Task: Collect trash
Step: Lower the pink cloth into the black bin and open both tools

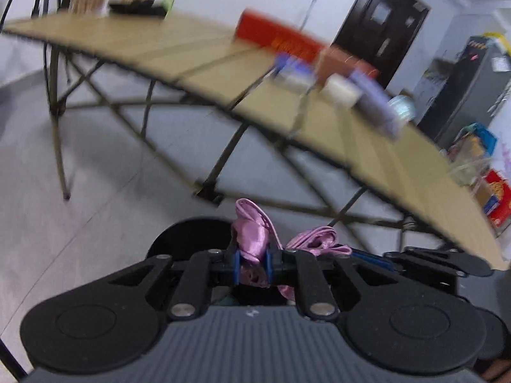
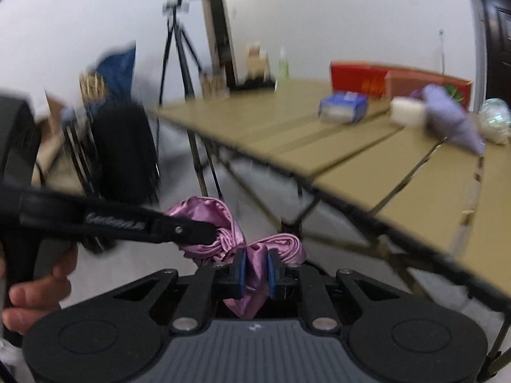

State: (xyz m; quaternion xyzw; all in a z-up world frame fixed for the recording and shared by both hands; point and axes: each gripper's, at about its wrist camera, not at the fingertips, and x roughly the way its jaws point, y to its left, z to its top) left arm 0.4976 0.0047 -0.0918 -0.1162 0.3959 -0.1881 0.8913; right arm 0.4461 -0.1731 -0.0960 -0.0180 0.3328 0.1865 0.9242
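A crumpled pink satin cloth [image 1: 252, 239] is held between both grippers, in the air below the table's edge. My left gripper [image 1: 253, 263] is shut on one end of it. My right gripper [image 2: 255, 269] is shut on the other end of the pink satin cloth [image 2: 207, 220]. The left gripper's arm shows in the right wrist view [image 2: 127, 220], reaching in from the left to the cloth. On the tan folding table [image 2: 287, 134] lie a blue-and-white packet [image 2: 343, 107], a white block [image 2: 407, 111], a purple cloth [image 2: 447, 118] and a shiny crumpled ball [image 2: 495, 118].
Red boxes [image 2: 367, 79] stand at the table's far side. A black tray with a bottle [image 1: 137, 6] sits at the far end. A tripod [image 2: 179, 54] and a black chair [image 2: 124, 150] stand to the left. A dark cabinet [image 1: 463, 86] and boxes are at the right.
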